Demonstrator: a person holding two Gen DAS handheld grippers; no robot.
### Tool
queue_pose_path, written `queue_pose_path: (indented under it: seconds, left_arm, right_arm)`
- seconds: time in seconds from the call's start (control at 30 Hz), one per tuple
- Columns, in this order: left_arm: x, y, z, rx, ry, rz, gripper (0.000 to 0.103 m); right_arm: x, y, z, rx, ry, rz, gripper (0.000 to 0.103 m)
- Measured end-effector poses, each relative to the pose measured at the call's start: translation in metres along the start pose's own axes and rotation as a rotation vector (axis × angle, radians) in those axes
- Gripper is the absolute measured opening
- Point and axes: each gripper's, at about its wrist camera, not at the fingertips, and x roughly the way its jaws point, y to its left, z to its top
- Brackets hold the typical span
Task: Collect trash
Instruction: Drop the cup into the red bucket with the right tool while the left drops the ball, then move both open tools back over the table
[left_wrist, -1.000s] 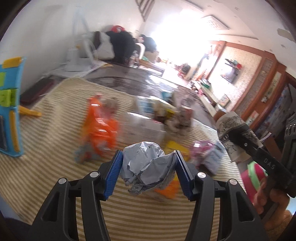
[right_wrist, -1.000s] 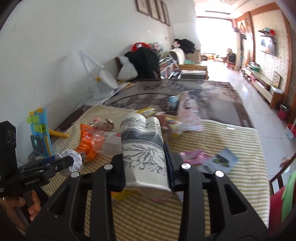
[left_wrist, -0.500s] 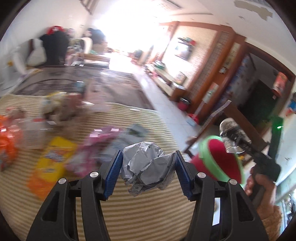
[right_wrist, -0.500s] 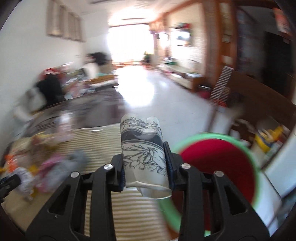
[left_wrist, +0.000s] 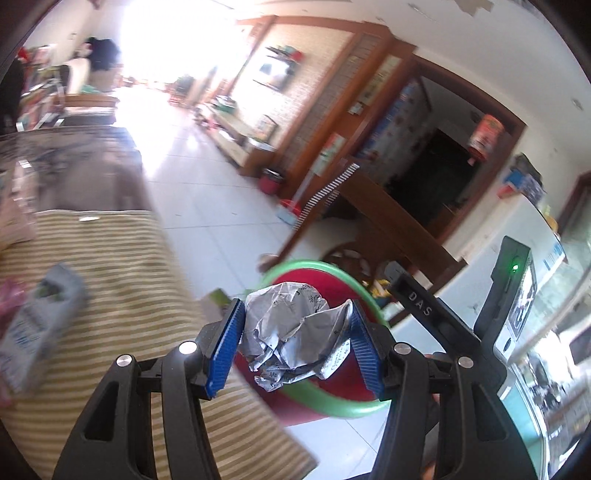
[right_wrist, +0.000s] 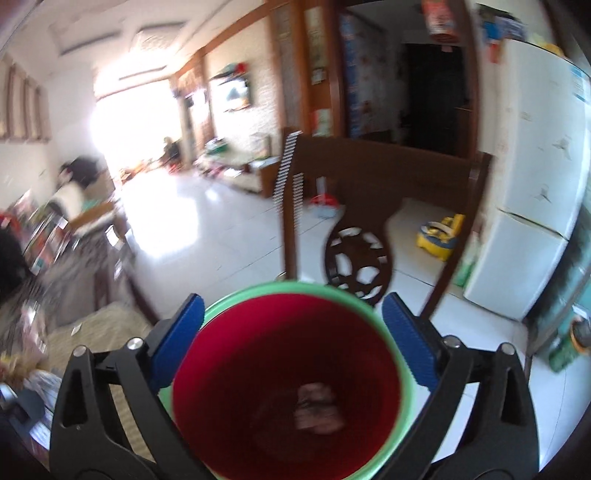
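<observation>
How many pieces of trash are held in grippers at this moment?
1: a crumpled foil wrapper pinched in the left gripper. The right gripper holds nothing, jaws opening above the red bin.

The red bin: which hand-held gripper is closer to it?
Right. The right hand-held gripper hangs directly over the red bin, jaws opening, nothing between them. The left hand-held gripper holds crumpled paper near its rim.

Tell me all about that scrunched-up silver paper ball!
The crumpled paper ball looks like grey-silver wrapper with small dark print, squashed into creases and folds. The left gripper squeezes it between blue ribbed pads, one on each side. It hangs in the air in front of the red bin with a green rim, touching nothing else.
</observation>
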Motion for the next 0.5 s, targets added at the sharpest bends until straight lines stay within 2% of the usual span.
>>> queue_pose_path:
  seconds: [0.23,0.27,0.3,0.4,0.5]
  left_arm:
    - [0.052,-0.027,0.000,0.043,0.087,-0.094,0.055]
    - [0.061,-0.030,0.000,0.042,0.104,-0.110,0.056]
    - [0.069,-0.031,0.000,0.041,0.121,-0.117,0.063]
    - [0.085,-0.031,-0.002,0.024,0.131,-0.095,0.076]
    - [0.084,-0.023,-0.004,-0.018,0.126,-0.091,0.079]
  right_arm:
    - [-0.018,-0.069,0.010,0.299,-0.154,-0.210,0.098]
    - [-0.020,-0.076,0.010,0.333,-0.164,-0.226,0.098]
    - [-0.020,-0.084,0.008,0.374,-0.169,-0.240,0.098]
    - [-0.020,-0.091,0.007,0.406,-0.172,-0.251,0.098]
    - [-0.016,-0.082,0.010,0.365,-0.176,-0.250,0.098]
